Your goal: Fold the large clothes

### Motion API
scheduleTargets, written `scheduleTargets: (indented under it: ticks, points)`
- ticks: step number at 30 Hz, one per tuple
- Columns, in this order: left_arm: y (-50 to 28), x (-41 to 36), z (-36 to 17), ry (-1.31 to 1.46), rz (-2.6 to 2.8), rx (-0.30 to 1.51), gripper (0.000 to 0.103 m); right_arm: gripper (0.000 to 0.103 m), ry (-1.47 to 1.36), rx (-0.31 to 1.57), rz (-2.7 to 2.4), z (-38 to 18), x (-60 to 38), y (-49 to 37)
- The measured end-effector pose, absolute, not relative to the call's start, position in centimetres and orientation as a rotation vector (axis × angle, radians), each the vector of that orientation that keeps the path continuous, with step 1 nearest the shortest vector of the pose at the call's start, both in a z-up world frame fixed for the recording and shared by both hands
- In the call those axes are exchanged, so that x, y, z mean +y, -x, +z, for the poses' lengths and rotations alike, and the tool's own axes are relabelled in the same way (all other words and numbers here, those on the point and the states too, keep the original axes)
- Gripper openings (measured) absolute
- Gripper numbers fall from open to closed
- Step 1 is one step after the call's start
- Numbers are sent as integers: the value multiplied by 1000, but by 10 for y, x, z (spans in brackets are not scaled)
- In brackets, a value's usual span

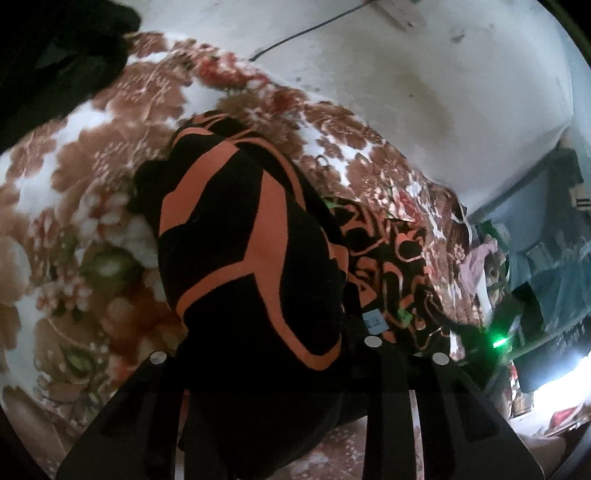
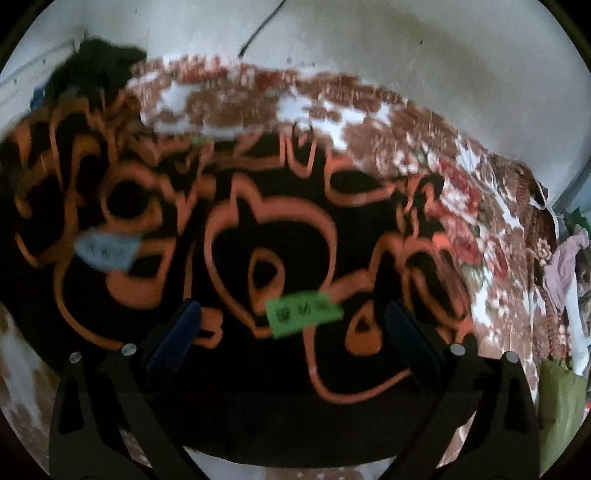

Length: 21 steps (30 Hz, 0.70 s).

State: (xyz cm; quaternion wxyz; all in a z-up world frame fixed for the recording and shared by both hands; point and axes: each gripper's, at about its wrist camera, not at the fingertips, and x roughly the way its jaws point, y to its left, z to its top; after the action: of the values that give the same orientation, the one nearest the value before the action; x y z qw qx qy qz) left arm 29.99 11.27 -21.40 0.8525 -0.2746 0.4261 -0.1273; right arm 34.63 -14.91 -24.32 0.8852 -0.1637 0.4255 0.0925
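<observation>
The garment (image 1: pixel 229 229) is black with broad orange bands and lies on a floral blanket (image 1: pixel 74 184). In the left wrist view a bunched fold of it rises up between the fingers of my left gripper (image 1: pixel 280 332), which is shut on it; the cloth hides the fingertips. The rest spreads flat to the right (image 1: pixel 388 251). In the right wrist view the garment (image 2: pixel 258 229) lies spread out, with a green tag (image 2: pixel 303 314) and a grey-blue tag (image 2: pixel 107 251) on it. My right gripper (image 2: pixel 295 328) hovers over it, open, blue pads (image 2: pixel 181 332) wide apart, nothing between them.
A dark heap of cloth (image 2: pixel 96 70) sits at the blanket's far left corner. A pale wall (image 1: pixel 406 92) with a black cable (image 1: pixel 303 33) runs behind the bed. Loose clothes (image 2: pixel 565 266) and a green item (image 2: pixel 561 398) crowd the right edge.
</observation>
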Motion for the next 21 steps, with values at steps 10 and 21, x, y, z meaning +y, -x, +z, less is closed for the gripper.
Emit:
scheduleTargets:
  ticks: [10, 21]
  points:
    - [-315, 24, -152, 253, -271, 856, 28, 98, 222, 929, 200, -269, -165, -349]
    - [-346, -119, -126, -46, -331, 815, 28, 98, 131, 902, 184, -250, -217, -329]
